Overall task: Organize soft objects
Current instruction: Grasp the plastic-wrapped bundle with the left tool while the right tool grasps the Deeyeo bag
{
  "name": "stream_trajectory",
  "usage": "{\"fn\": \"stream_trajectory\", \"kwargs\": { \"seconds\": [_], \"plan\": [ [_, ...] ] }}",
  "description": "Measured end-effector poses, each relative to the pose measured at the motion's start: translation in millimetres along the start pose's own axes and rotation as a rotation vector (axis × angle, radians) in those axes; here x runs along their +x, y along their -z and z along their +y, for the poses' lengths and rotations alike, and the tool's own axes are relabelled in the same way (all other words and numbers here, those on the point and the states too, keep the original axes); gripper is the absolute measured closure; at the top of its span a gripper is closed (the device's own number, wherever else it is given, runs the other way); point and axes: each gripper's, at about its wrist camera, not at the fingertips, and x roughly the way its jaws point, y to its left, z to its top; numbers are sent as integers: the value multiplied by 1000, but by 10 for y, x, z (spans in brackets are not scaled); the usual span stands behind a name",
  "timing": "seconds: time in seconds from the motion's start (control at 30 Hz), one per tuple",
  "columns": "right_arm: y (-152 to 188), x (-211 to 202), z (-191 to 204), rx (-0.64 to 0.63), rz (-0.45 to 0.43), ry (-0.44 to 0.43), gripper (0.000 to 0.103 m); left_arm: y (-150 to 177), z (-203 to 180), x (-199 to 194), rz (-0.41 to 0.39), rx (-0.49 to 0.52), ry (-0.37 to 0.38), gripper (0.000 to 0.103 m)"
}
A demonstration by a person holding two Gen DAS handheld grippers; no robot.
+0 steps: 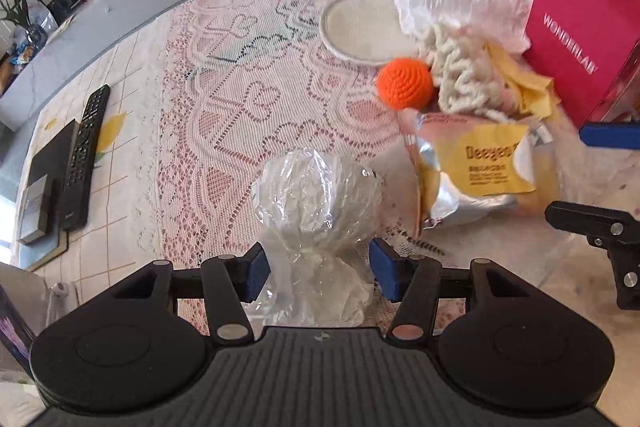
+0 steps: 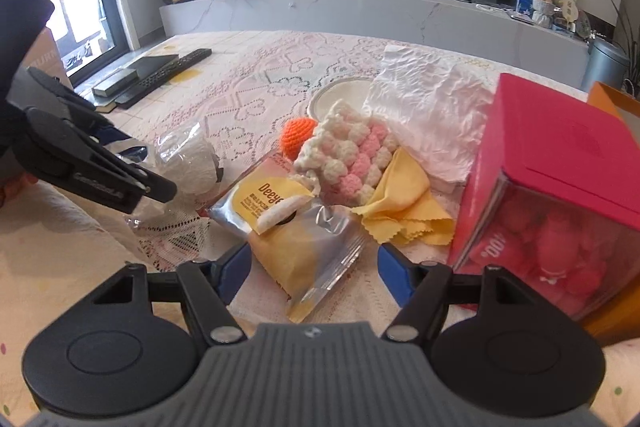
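Low in the left wrist frame, our left gripper (image 1: 316, 271) spreads its released fingers around a plastic-wrapped white bundle (image 1: 316, 195) on the lace-covered desk (image 1: 224, 99). It looks light, squashy, and slippery; the bunched neck seems the best hold. Our right gripper (image 2: 314, 269), fingers released, straddles a crinkly snack packet (image 2: 304, 239).

Plastic-wrapped white bundle (image 1: 316, 203) on lace; orange crochet ball (image 1: 405, 81) beside pink-white knit (image 2: 352, 155).

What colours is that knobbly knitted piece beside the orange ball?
The bobbled crocheted piece is cream-white and pink, best seen in the right wrist view.
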Motion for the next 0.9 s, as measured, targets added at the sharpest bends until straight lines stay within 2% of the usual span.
{"fn": "stream_trajectory", "kwargs": {
  "seconds": [0.17, 0.27, 0.37, 0.43, 0.5, 0.6, 0.67, 0.8, 0.9],
  "plan": [
    [-4, 195, 4, 12, 33, -7, 33, -4, -22, 144, 60, 11, -2, 36],
    [-6, 291, 1, 24, 43, -17, 31, 6, -32, 196, 87, 13, -10, 41],
    [-10, 368, 19, 26, 45, -13, 29, 15, -29, 192, 82, 3, -15, 46],
    [1, 405, 8, 37, 45, -15, 32, 28, -23, 183, 75, -6, -24, 50],
    [11, 417, -28, 64, 44, -30, 45, 35, 9, 151, 54, -30, -22, 52],
    [16, 391, -49, 82, 40, -43, 56, 53, 78, -31, -26, -90, -12, 53],
    [22, 362, -33, 70, 28, -40, 60, 67, 125, -193, -88, -156, 0, 53],
    [18, 258, 26, 39, -14, -19, 68, 149, 167, -456, -178, -330, 85, 53],
    [13, 156, 42, 28, -38, -15, 70, 248, 104, -585, -225, -419, 98, 53]
  ]
}}
